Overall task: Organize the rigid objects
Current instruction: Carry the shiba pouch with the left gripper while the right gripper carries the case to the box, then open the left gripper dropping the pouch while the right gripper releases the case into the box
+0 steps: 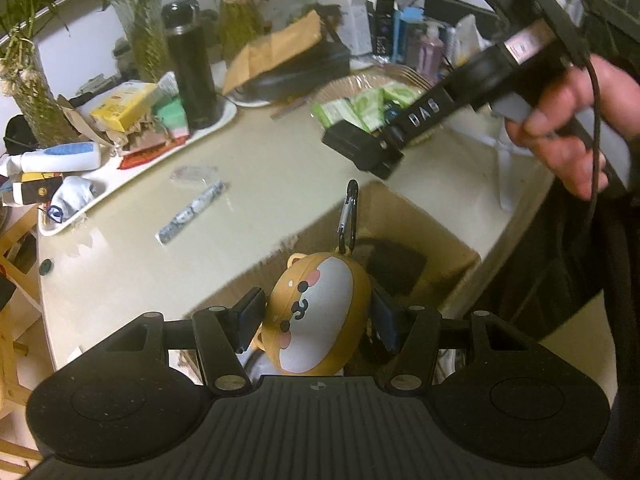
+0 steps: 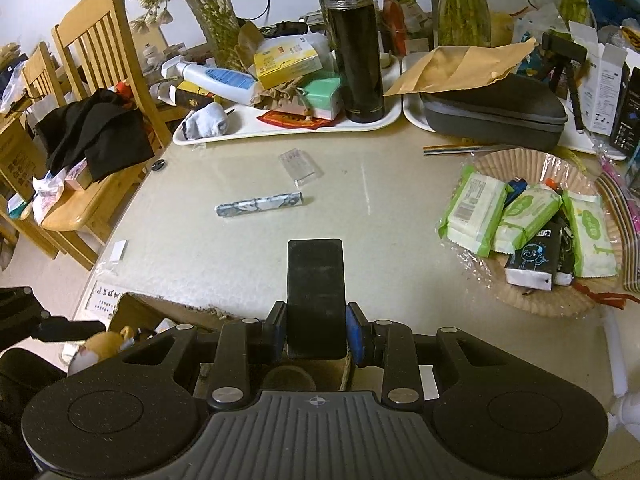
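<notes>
1. A tan animal-faced case [image 1: 316, 316] with a carabiner at its far end is gripped across its width by the left gripper [image 1: 318, 320], both pads pressed on its sides; it is held over the open cardboard box [image 1: 404, 216] at the near edge of the counter [image 1: 132, 276], presumably so that it can be dropped in.
2. A flat black block [image 2: 316, 296] is clamped upright between the closed-down jaws of the right gripper [image 2: 316, 334], just right of the same box, and is judged to be waiting its turn.
3. Two loose items are left on the bare counter: one patterned stick [image 2: 259, 204] and one clear plastic piece [image 2: 301, 165] just beyond it.
4. At the right, three green-and-white packets [image 2: 474, 210] are seen in one paper-lined basket [image 2: 520, 160].
5. Far off, one black flask [image 2: 354, 40] is stood on a white tray [image 2: 280, 130].
</notes>
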The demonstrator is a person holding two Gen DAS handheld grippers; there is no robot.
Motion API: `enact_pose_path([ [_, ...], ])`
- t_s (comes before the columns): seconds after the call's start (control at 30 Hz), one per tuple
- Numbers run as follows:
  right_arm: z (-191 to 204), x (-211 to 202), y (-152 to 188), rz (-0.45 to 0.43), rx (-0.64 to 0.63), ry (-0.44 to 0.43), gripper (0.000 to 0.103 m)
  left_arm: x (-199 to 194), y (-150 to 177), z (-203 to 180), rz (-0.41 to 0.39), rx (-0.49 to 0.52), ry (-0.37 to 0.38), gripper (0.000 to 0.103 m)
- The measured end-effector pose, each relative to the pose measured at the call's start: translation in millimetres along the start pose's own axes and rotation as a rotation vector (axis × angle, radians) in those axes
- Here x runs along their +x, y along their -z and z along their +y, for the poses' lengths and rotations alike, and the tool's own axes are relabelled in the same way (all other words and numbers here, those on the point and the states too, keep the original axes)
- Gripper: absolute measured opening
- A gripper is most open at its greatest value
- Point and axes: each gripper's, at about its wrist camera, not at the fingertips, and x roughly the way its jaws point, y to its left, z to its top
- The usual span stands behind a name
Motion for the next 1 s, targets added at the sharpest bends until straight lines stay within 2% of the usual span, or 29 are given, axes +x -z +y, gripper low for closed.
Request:
enact_pose_path([
  [0.13,2,-3,3,0.000,0.003,-0.006,0.034,4,7,-8,0.015,0.039,0.017,0.057],
  [0.2,3,-4,4,0.002,0.005,-0.011,0.034,2,11,-12,-0.020,0.051,0.020,0.058],
  [0.3,3,-4,6,0.009,0.007,-0.013,0.033,-2,11,-13,-0.046,0.024,0.004,0.079],
  [0.33,3,-4,7,0.010,0.007,-0.013,0.034,-5,12,-13,-0.055,0.012,-0.001,0.080],
  [1.0,18,-16,26,0.030,0.002,-0.070,0.034,-38,52,-9,-0.076,-0.244,-0.081,0.080],
])
